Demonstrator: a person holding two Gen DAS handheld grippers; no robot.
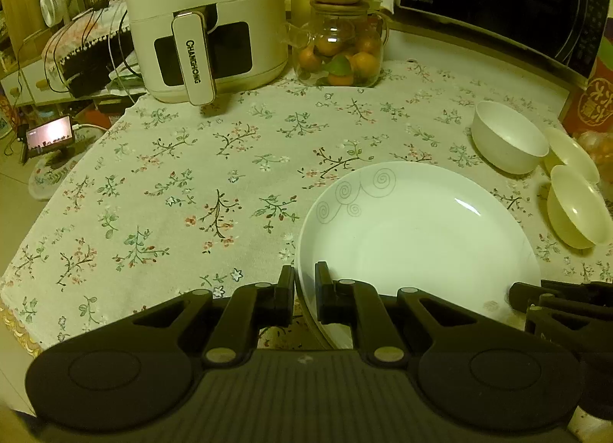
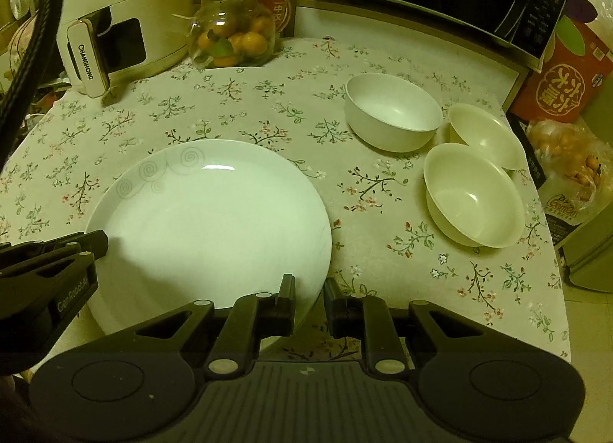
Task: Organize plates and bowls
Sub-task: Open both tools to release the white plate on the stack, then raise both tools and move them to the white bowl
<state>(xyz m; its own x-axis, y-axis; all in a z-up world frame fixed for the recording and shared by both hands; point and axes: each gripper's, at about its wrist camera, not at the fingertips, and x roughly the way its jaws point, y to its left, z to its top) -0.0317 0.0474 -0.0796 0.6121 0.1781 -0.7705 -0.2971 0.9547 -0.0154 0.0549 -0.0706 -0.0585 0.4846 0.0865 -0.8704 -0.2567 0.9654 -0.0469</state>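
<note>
Left wrist view: left gripper (image 1: pixel 304 289) clamps the plate (image 1: pixel 417 236) rim; right gripper (image 2: pixel 309 301) straddles it, contact hidden.

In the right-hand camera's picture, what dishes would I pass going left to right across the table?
The big white plate, then the white bowl, then the nearer cream bowl. The farther cream bowl overlaps it sideways, so I leave its place open.
</note>
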